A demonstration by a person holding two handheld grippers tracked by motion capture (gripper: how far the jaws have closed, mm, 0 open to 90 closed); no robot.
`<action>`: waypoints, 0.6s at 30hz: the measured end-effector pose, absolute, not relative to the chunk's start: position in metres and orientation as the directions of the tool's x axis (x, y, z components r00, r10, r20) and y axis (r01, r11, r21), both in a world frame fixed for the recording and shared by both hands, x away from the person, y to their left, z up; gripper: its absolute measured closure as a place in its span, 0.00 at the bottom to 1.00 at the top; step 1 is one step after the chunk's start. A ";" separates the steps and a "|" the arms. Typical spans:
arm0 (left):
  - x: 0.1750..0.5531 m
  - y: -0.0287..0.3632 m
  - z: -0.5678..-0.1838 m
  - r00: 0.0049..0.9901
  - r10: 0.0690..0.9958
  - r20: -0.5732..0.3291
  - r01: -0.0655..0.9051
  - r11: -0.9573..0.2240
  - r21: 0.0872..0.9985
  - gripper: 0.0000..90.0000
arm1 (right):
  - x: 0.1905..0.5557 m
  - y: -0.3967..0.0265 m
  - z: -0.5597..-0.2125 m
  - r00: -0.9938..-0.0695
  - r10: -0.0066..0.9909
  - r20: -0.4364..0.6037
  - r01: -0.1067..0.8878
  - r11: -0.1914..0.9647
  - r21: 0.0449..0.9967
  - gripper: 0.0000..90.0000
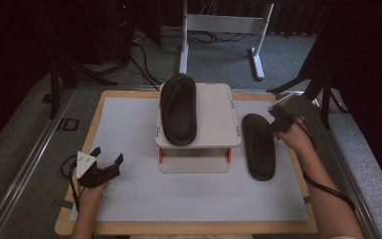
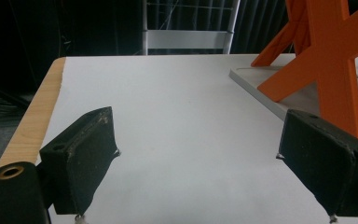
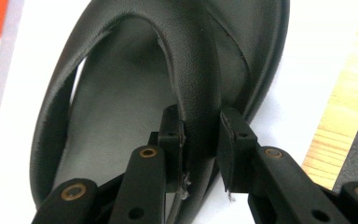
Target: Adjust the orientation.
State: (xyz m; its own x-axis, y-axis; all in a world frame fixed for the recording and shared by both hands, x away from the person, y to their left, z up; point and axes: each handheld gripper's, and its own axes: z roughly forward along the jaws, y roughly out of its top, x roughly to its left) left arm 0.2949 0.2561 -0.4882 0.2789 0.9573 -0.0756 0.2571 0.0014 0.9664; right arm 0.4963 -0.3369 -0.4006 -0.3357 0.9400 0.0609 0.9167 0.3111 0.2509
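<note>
The right gripper [image 3: 200, 140] has its jaws clamped on the strap of the black flip-flop [image 1: 258, 146], which lies flat on the white mat [image 1: 129, 199] just right of the small white shoe rack [image 1: 214, 119]; taking it by the strap probably gives a firm hold for lifting it. Its mate [image 1: 178, 109] already sits on the left half of the rack's top shelf, leaving the right half free, likely for this one. The left gripper [image 1: 107, 162] rests at the near left, jaws wide open and holding nothing.
</note>
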 end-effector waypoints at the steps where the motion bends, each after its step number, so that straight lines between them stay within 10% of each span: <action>1: 0.295 0.256 -0.488 0.279 0.957 -0.076 0.257 0.002 0.966 0.12 | 0.496 -0.337 -0.399 -0.335 0.940 0.062 0.918 0.311 0.246 0.81; 18: 0.295 0.257 -0.488 0.281 0.956 -0.079 0.258 0.004 0.966 0.12 | 0.489 -0.348 -0.343 -0.324 0.944 0.066 0.909 0.292 0.298 0.81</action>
